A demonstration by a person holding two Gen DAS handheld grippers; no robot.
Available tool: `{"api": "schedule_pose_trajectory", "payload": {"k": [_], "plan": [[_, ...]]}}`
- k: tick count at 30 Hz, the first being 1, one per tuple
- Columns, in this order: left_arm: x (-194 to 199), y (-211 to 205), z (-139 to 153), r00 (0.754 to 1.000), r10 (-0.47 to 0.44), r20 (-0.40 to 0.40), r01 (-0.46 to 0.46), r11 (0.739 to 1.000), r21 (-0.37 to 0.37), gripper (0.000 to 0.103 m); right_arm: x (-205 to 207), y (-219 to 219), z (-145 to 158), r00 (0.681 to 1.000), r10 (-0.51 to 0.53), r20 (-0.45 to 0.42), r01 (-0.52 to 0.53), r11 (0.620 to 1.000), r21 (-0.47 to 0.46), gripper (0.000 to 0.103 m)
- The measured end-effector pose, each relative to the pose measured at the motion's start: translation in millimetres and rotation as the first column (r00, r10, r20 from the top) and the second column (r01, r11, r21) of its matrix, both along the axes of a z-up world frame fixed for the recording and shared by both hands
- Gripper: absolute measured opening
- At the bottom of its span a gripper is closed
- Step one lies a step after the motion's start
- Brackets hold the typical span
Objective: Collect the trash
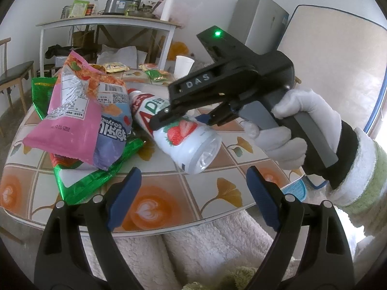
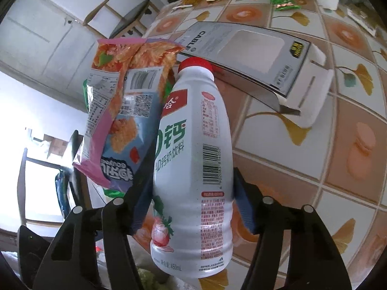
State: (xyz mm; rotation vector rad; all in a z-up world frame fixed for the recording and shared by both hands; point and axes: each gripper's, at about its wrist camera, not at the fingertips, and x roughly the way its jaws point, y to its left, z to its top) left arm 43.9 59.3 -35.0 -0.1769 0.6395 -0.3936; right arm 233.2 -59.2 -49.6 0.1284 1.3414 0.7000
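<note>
A white strawberry milk-drink bottle (image 1: 186, 142) with a red cap lies tilted on the tiled table (image 1: 217, 188). My right gripper (image 1: 180, 120), held by a white-gloved hand (image 1: 285, 130), straddles its middle. In the right wrist view both blue pads (image 2: 142, 193) sit against the sides of the bottle (image 2: 193, 145), so my right gripper (image 2: 191, 193) is shut on it. A pink and blue snack bag (image 1: 72, 111) leans against the bottle's left side, over a green bag (image 1: 92, 178). My left gripper (image 1: 191, 193) hangs open at the table's near edge with nothing between its fingers.
A grey cable box (image 2: 254, 55) lies just beyond the bottle cap. A paper cup (image 1: 183, 66) and several small wrappers (image 1: 116, 67) sit at the table's far side. A wooden chair (image 1: 14, 75), a cluttered side table (image 1: 108, 21) and a fridge (image 1: 261, 19) stand behind.
</note>
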Motion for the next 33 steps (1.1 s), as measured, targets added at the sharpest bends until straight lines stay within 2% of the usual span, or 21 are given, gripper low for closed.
{"api": "schedule_pose_trajectory", "payload": {"k": [7, 13, 18, 22, 26, 30, 33], "plan": [[-4.4, -3.9, 1.2, 1.0, -0.001, 0.01, 0.0, 1.0, 0.012, 0.084, -18.3, -25.6, 1.2, 0.999, -0.032, 0.007, 0.032, 0.999, -0.023, 0.061], [-6.7, -10.4, 1.2, 1.0, -0.018, 0.013, 0.018, 1.0, 0.024, 0.084, -42.9, -70.3, 3.5, 0.996, -0.093, 0.013, 0.093, 0.995, -0.047, 0.061], [-4.6, -21.9, 0.4, 0.999, -0.042, 0.009, 0.041, 0.998, 0.045, 0.084, -54.2, -125.6, 6.4, 0.975, -0.218, 0.032, 0.22, 0.974, -0.058, 0.061], [6.2, -30.3, 10.5, 0.998, -0.048, 0.037, 0.046, 0.997, 0.058, 0.084, -57.7, -167.9, 5.4, 0.94, -0.334, 0.062, 0.338, 0.938, -0.073, 0.061], [32.7, -46.1, 25.1, 0.996, -0.039, 0.083, 0.028, 0.99, 0.139, 0.084, -62.2, -203.8, 1.8, 0.899, -0.434, 0.059, 0.436, 0.899, -0.033, 0.061], [81.4, -75.5, 34.9, 0.995, -0.04, 0.087, 0.018, 0.972, 0.234, 0.08, -67.2, -225.0, -0.9, 0.867, -0.495, 0.06, 0.496, 0.868, -0.005, 0.061], [125.0, -109.2, 26.6, 0.997, -0.044, 0.063, 0.019, 0.934, 0.357, 0.074, -70.9, -235.8, -2.9, 0.85, -0.524, 0.06, 0.524, 0.851, 0.008, 0.061]]}}
